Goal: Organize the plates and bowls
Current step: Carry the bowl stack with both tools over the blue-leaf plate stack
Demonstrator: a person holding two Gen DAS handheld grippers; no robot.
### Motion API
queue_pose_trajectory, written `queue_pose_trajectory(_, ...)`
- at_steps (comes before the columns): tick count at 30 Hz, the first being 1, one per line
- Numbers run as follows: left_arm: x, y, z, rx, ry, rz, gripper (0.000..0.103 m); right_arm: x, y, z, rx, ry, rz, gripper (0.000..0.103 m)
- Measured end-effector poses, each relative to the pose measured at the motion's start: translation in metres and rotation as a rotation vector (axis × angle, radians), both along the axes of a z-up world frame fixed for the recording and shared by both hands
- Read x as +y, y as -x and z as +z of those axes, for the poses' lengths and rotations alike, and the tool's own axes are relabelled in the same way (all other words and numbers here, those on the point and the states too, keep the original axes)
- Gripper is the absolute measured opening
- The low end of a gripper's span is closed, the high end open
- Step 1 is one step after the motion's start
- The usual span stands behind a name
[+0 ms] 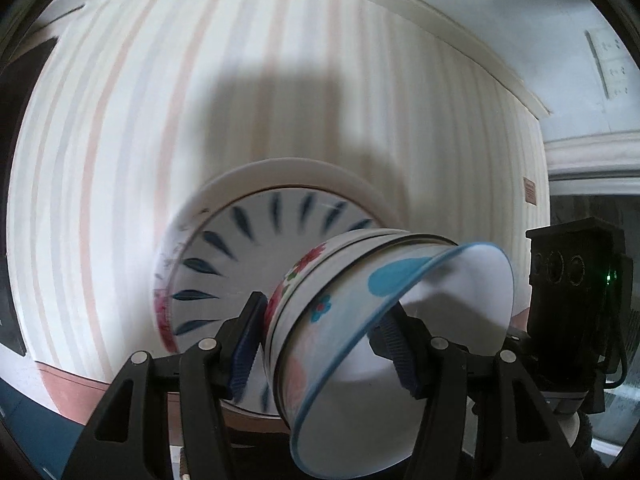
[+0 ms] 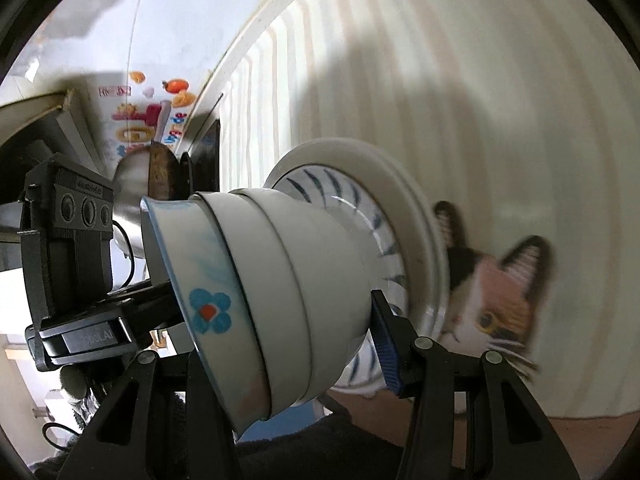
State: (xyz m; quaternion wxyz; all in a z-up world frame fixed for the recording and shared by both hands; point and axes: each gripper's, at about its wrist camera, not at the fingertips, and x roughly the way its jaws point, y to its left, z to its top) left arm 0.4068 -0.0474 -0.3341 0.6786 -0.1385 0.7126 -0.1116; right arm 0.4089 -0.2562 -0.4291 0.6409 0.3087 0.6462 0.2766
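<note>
A nested stack of bowls (image 1: 340,320) with a blue-rimmed flowered bowl on top sits on a blue-leaf plate (image 1: 248,256), itself on a white plate (image 1: 288,170). My left gripper (image 1: 324,340) is shut on the bowl stack, one pad outside (image 1: 248,344), one inside the top bowl (image 1: 400,348). In the right wrist view the same stack (image 2: 272,288) is between my right gripper's (image 2: 280,340) fingers, the right pad (image 2: 386,348) against the bottom bowl; the left finger is hidden. The plates (image 2: 400,208) show behind.
A striped tablecloth (image 1: 160,120) with a cat picture (image 2: 496,292) covers the table. The table's far edge (image 1: 440,28) meets a wall. The other gripper's camera body (image 1: 576,288) is close at right; it shows at left in the right wrist view (image 2: 68,248).
</note>
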Motion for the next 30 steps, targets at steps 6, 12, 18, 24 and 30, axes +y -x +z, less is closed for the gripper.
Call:
queue_pose_trajectory(6, 0.019, -0.001, -0.015, 0.022, 0.007, 0.016, 0.055, 0.032, -0.004, -0.017, 0.025, 0.008, 0.017, 0.051)
queue_pose_trajectory(12, 0.026, -0.004, -0.022, 0.031, 0.014, 0.020, 0.055, 0.050, -0.009, -0.025, 0.039, 0.029, 0.019, 0.051)
queue_pose_trajectory(18, 0.033, -0.005, -0.022, 0.030, 0.023, 0.017, 0.053, 0.051, -0.012, -0.026, 0.040, 0.040, 0.017, 0.051)
queue_pose_trajectory(24, 0.034, -0.005, -0.022, 0.031, 0.024, 0.008, 0.053, 0.053, -0.013, -0.024, 0.051, 0.068, 0.022, 0.051)
queue_pose_trajectory(30, 0.033, -0.006, -0.019, 0.027, 0.016, 0.000, 0.053, 0.057, -0.010, -0.025, 0.069, 0.075, 0.014, 0.051)
